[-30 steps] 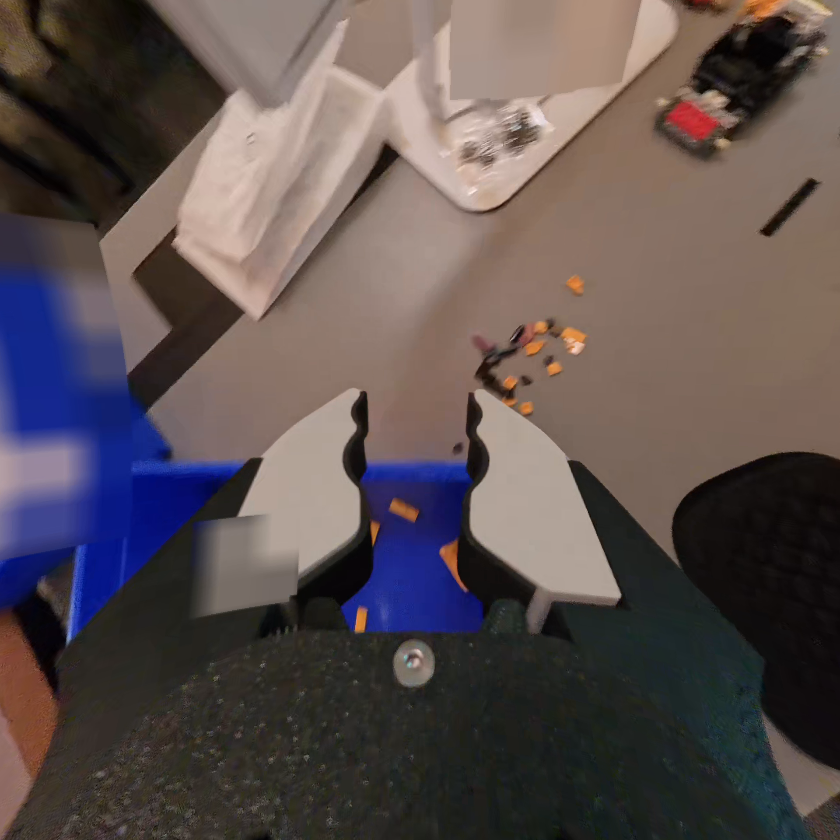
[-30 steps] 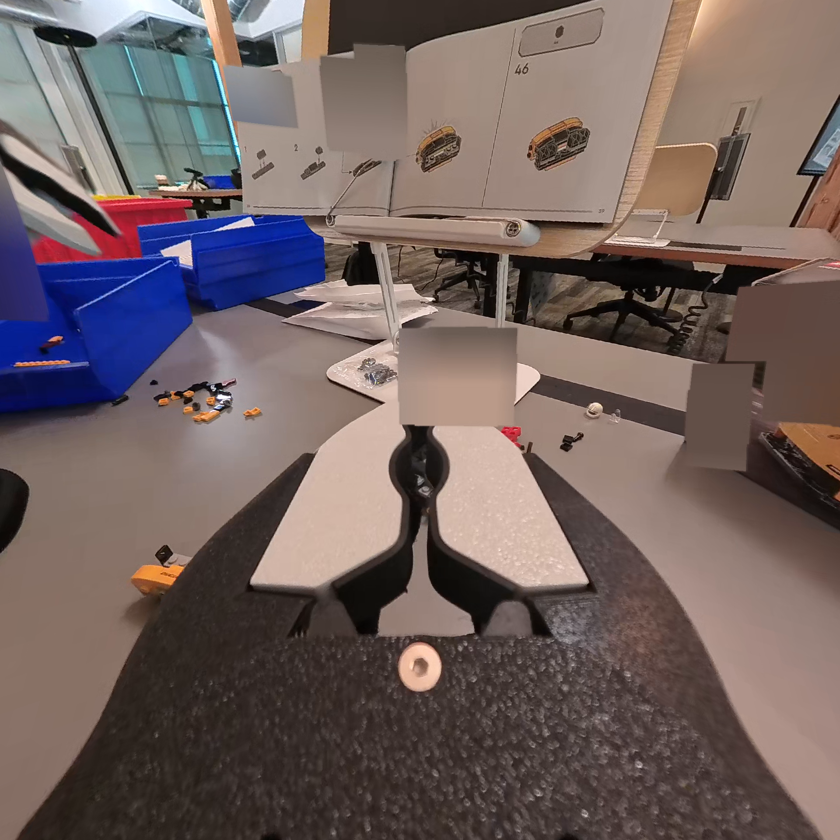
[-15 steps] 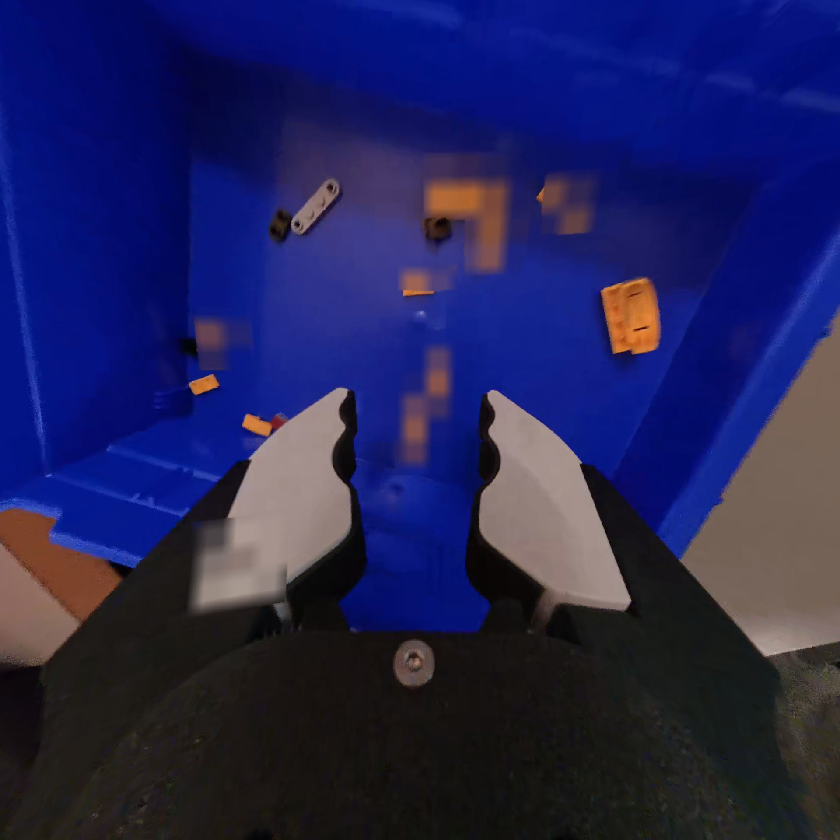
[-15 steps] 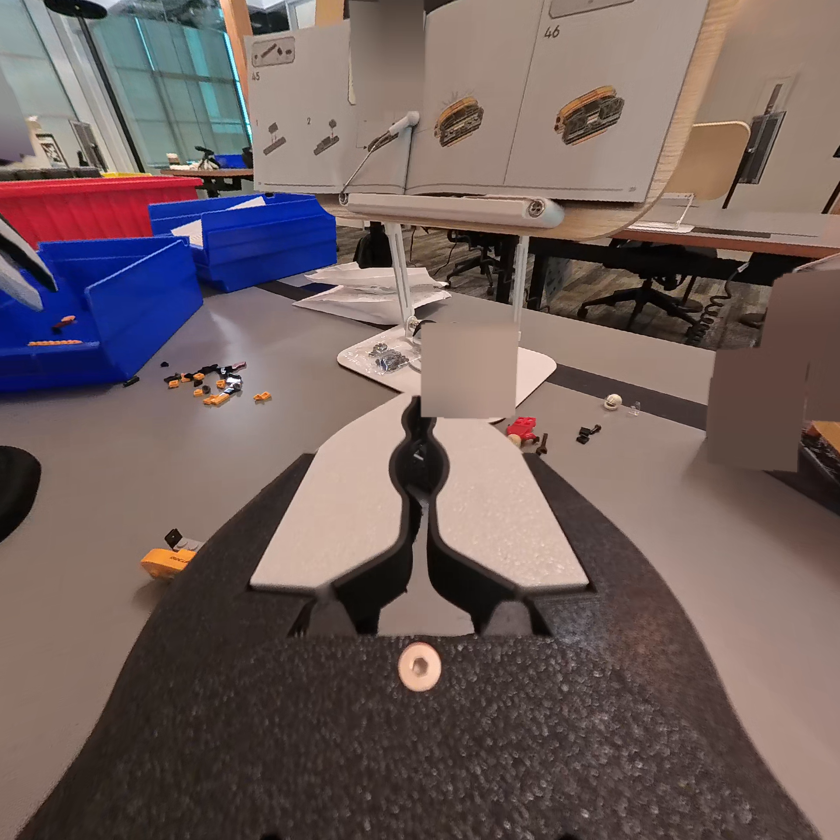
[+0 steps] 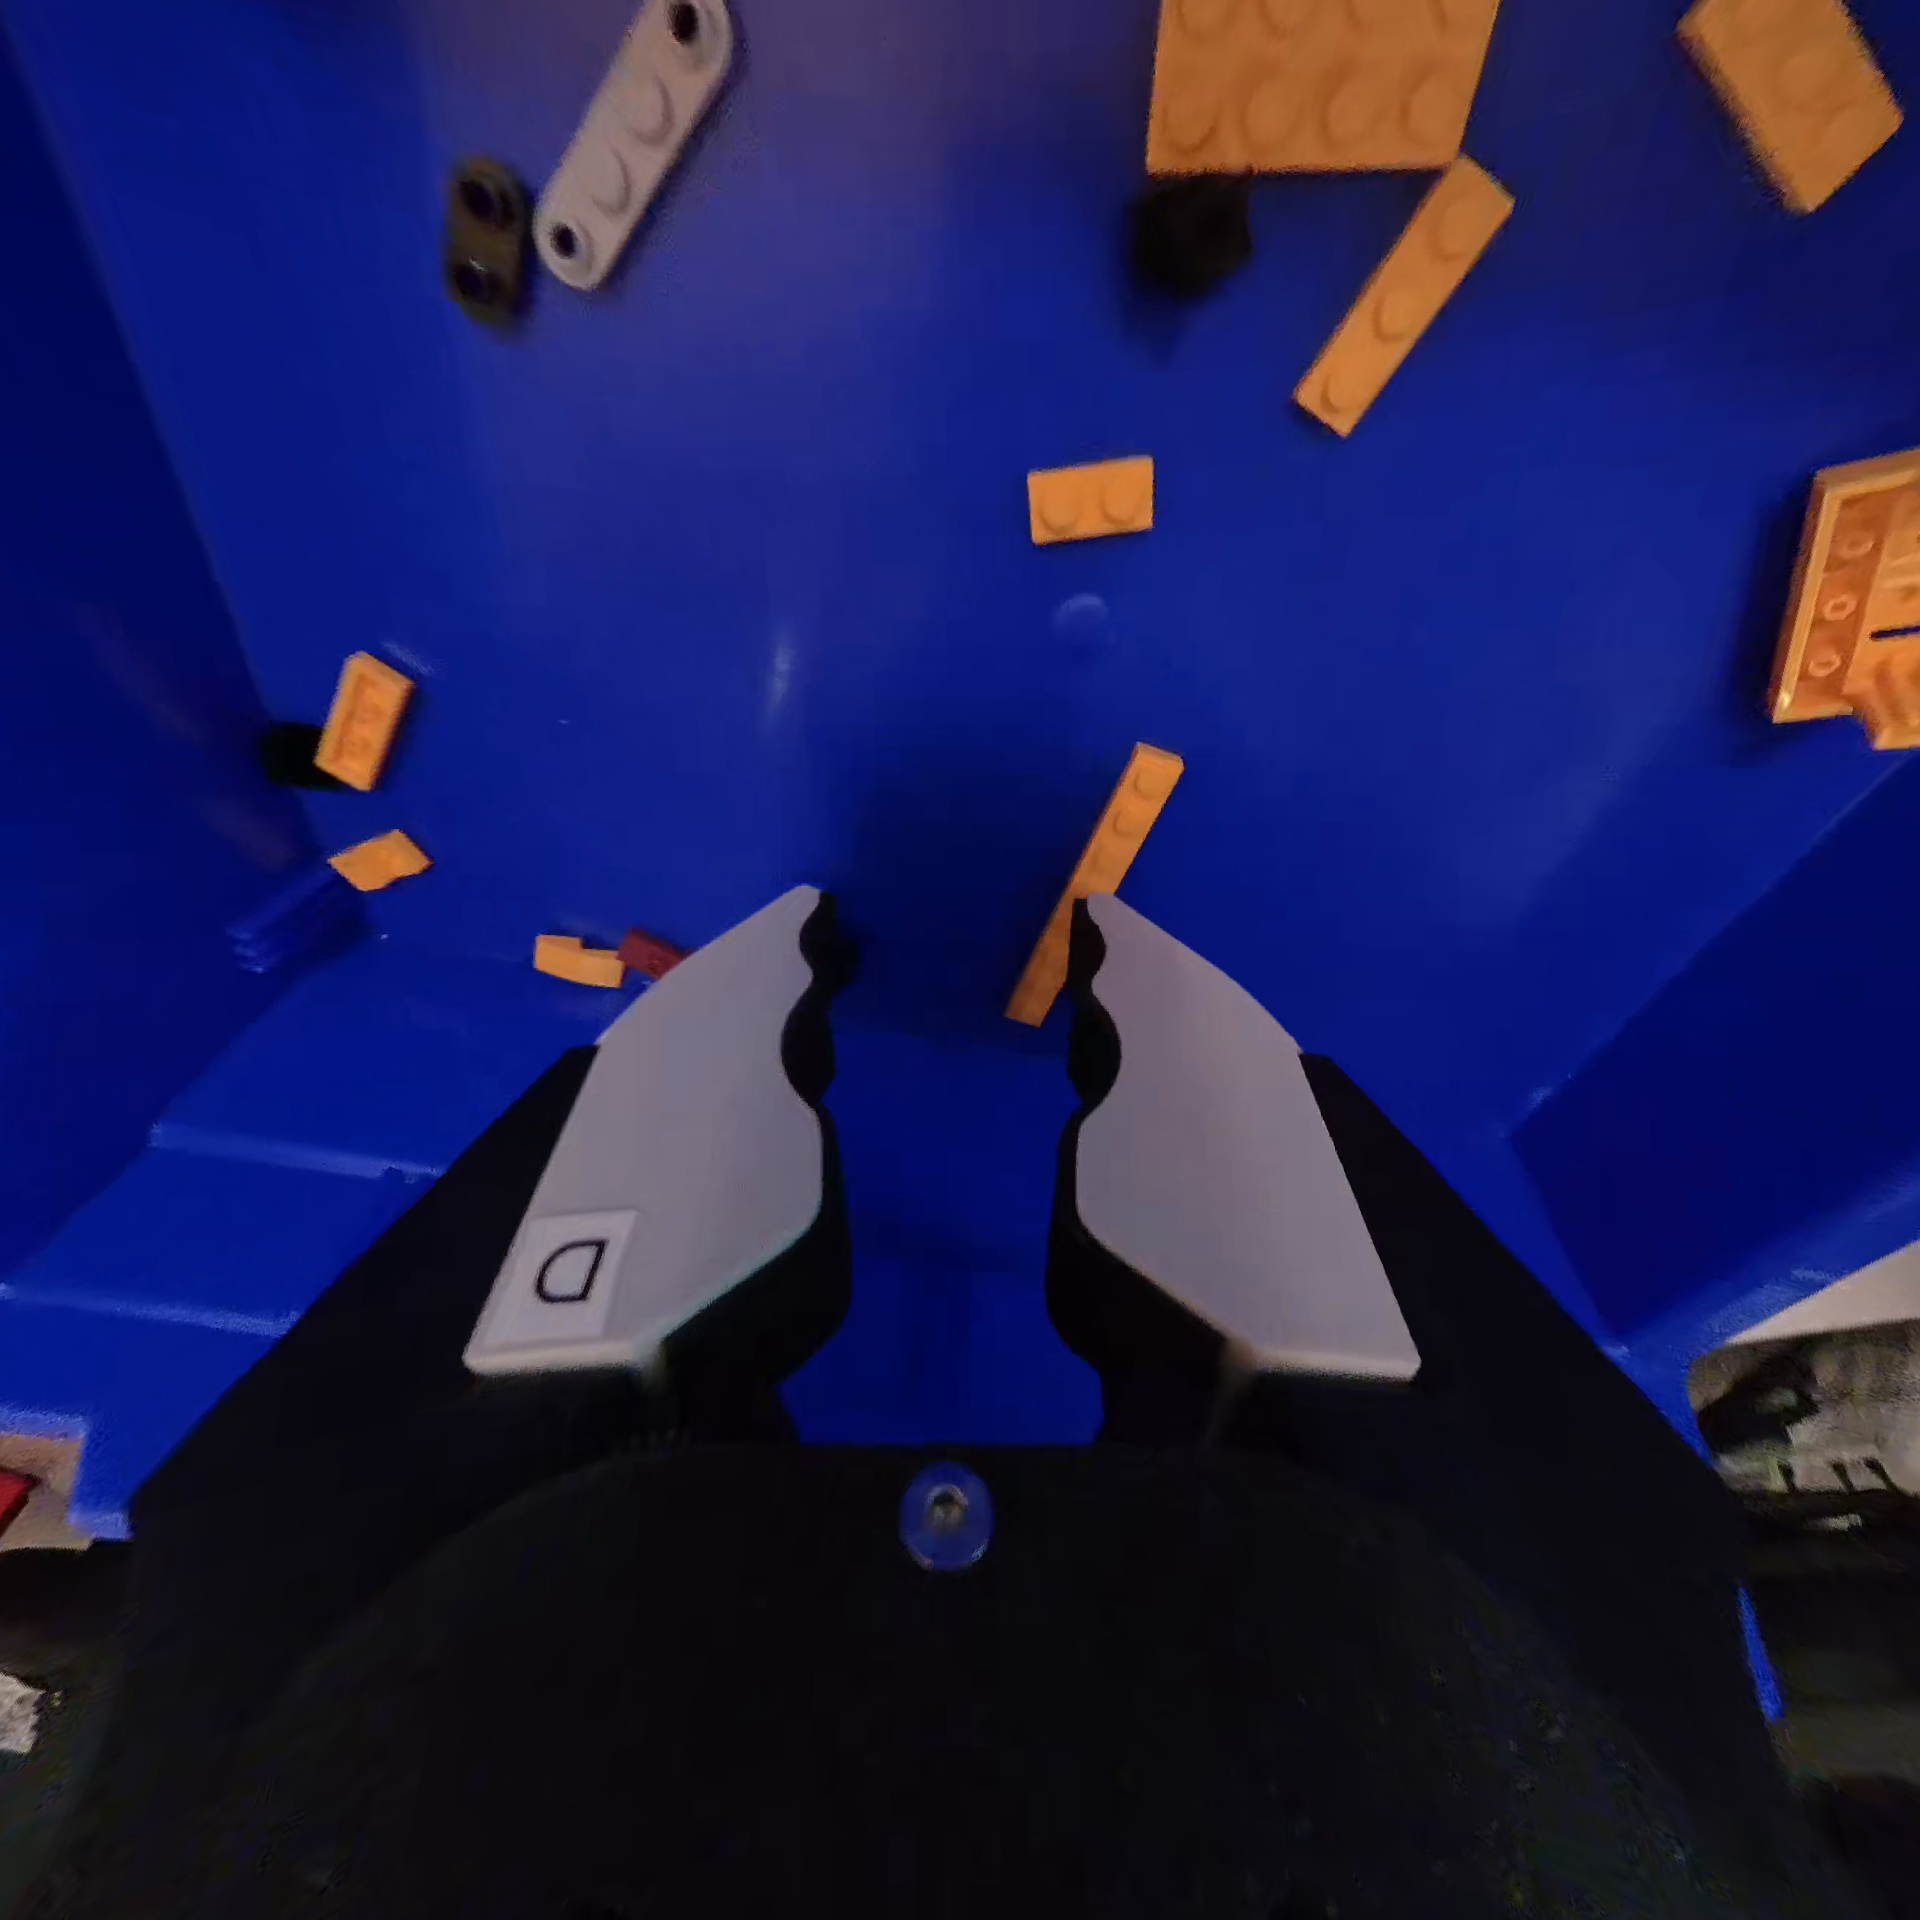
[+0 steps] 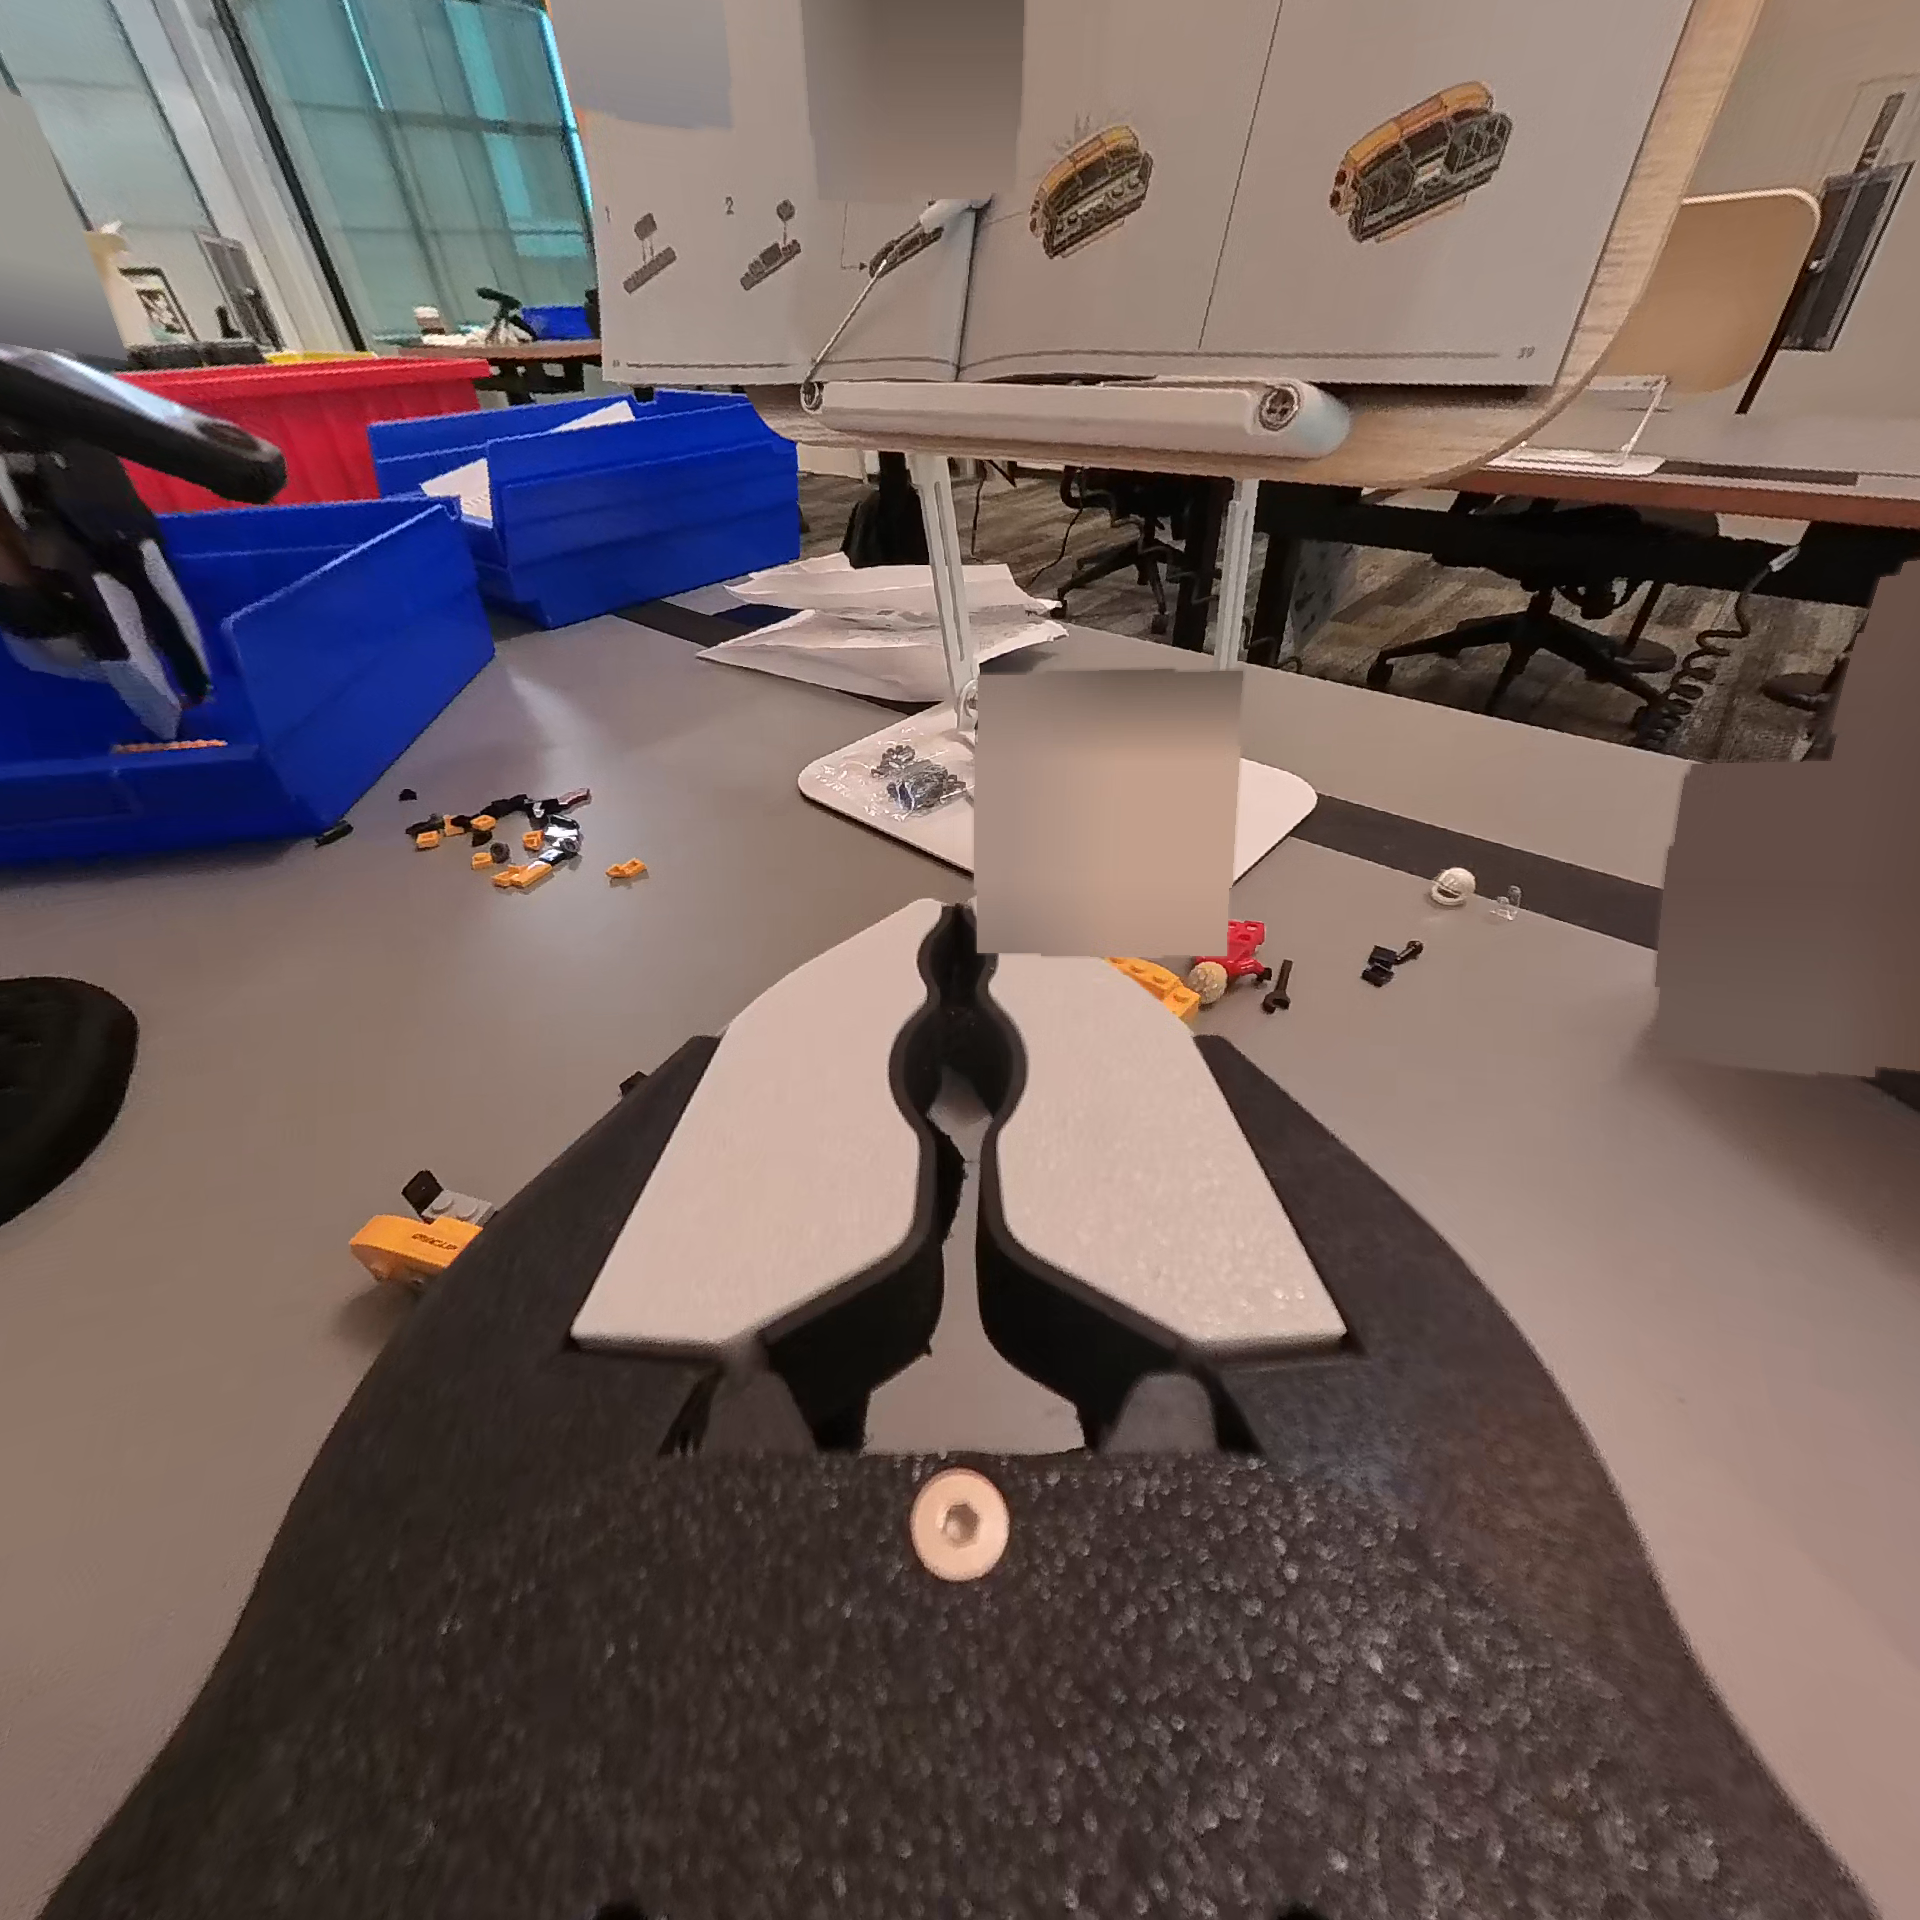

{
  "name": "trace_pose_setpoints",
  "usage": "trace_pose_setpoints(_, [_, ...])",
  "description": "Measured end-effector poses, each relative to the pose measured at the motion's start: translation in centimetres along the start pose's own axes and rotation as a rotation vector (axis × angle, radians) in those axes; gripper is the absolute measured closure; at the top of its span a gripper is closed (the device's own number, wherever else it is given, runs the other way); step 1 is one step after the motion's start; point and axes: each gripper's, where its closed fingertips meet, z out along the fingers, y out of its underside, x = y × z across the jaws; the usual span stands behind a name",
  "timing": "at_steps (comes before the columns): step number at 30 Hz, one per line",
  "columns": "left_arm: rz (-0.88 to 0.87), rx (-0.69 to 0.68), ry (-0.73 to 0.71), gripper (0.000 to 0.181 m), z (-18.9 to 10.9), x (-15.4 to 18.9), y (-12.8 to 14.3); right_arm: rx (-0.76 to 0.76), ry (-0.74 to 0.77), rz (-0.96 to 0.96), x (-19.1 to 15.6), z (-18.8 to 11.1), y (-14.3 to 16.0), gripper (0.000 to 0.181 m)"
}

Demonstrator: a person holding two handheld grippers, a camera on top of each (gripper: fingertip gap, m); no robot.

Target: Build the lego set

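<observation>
A grey desk (image 6: pixel 312 1039) in an open office carries the blue bin (image 6: pixel 343 644), the landmark here. Right of the bin stands an instruction booklet (image 6: pixel 1299 187) on a stand. Inside the bin, the left tongs (image 5: pixel 945 920) gape wide, empty; a long orange plate (image 5: pixel 1117 842) lies just beyond, slanting up-right. Right of the bin, the right tongs (image 6: pixel 961 914) look closed, possibly empty.

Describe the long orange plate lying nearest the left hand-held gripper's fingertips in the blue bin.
The long orange plate is a thin, narrow, one-stud-wide strip of glossy plastic with a single row of studs facing up. It lies flat on the blue bin floor, angled diagonally. Its lower end passes beside a fingertip of the open left hand-held gripper; actual contact cannot be told. No other piece touches it.
</observation>
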Motion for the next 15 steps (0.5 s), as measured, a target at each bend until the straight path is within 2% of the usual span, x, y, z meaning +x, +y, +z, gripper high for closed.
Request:
trace_pose_setpoints(1, [0.007,-0.015,0.015,0.141,0.1,0.3,0.2,-0.003,-0.003,0.004,0.0,0.0,0.1,0.181])
trace_pose_setpoints(4, [0.049,-0.063,0.081,0.165,0.3,1.7,1.0,-0.005,-0.007,0.006,-0.1,0.1,0.1,0.181])
trace_pose_setpoints(6, [0.089,-0.105,0.064,0.174,0.6,2.0,1.5,-0.006,-0.01,0.008,-0.1,0.1,0.1,0.181])
trace_pose_setpoints(9, [0.136,-0.109,0.019,0.175,0.6,2.3,1.4,-0.008,-0.014,0.009,-0.2,0.1,0.2,0.181])
trace_pose_setpoints(11, [0.174,-0.096,0.077,0.176,0.4,3.8,1.4,-0.006,-0.015,0.011,-0.1,0.1,0.1,0.181])
trace_pose_setpoints(15, [0.178,0.074,0.094,0.176,-2.3,4.9,0.3,-0.006,-0.014,0.016,-0.1,0.1,0.2,0.181])
